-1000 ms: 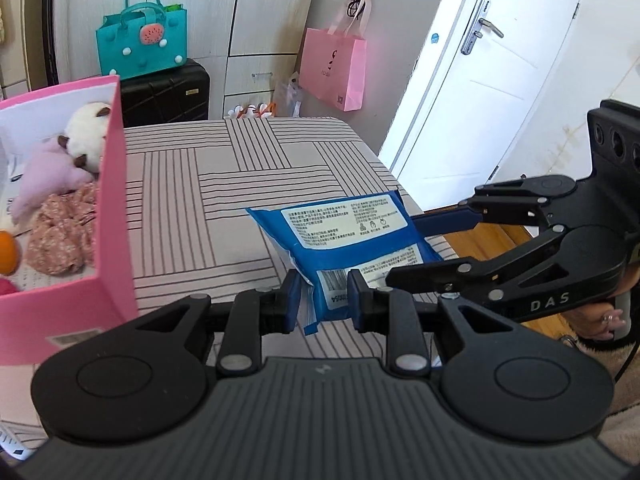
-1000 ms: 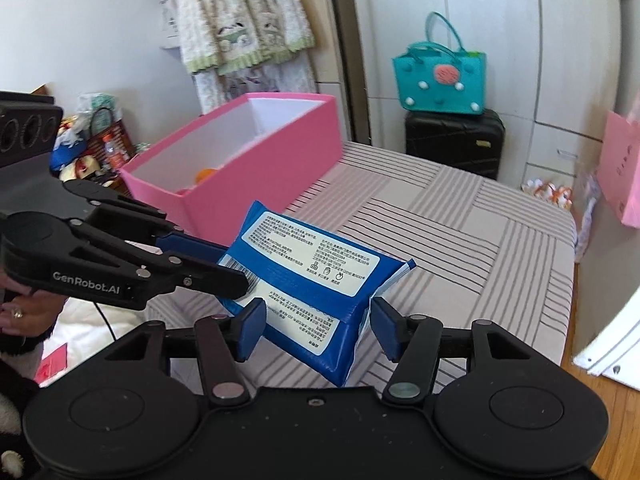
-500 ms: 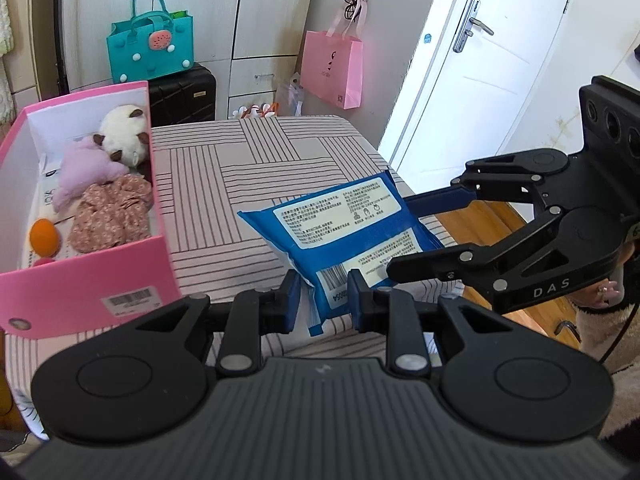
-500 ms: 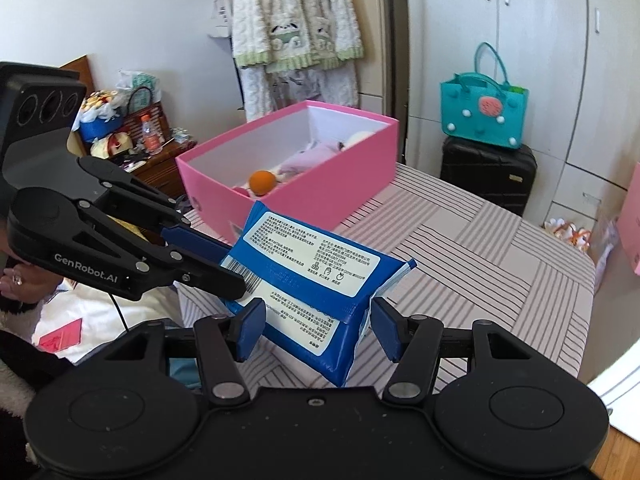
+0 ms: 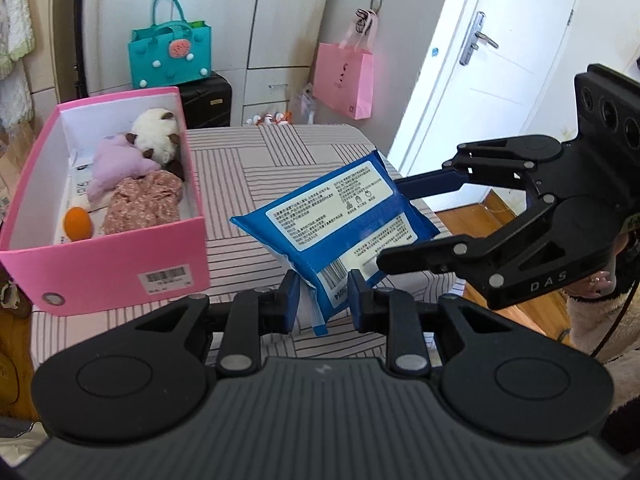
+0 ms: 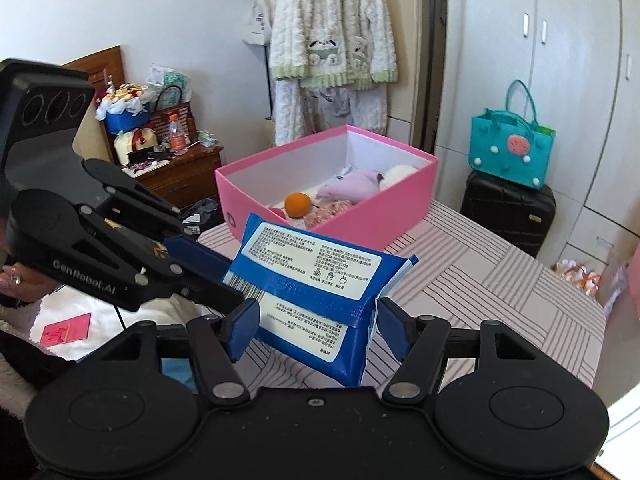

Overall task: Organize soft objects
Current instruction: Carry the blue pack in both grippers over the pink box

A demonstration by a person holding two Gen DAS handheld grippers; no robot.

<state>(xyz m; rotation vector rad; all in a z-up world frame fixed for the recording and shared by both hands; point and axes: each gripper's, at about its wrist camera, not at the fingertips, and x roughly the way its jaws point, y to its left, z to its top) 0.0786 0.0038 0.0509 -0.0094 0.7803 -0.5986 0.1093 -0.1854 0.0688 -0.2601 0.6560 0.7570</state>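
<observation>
1. The left hand-held gripper (image 5: 322, 304) is pinching the near sealed end of the blue wipes pack (image 5: 340, 224), its jaws drawn almost together on the thin seam.
2. The right hand-held gripper (image 6: 318, 322) is straddling the pack's other end; its jaws have just been opening, and the pads are standing slightly off the plastic with the pack between them.
3. The pack is hanging in the air above the striped desk (image 5: 256, 160), with the pink box (image 5: 104, 264) lying at about 10 o'clock from it in the left wrist view.
4. The pack is looking soft and pliant, probably moderately light; its glossy film is likely slippery, and the body is sagging from the pinched end.
5. The flat crimped seam is seeming the surest hold, since the padded middle would squash and slide.
6. The box is already holding plush toys (image 5: 154, 142), a floral cloth (image 5: 144, 204) and an orange ball (image 5: 78, 222), so free room is looking tight at its near end.
</observation>
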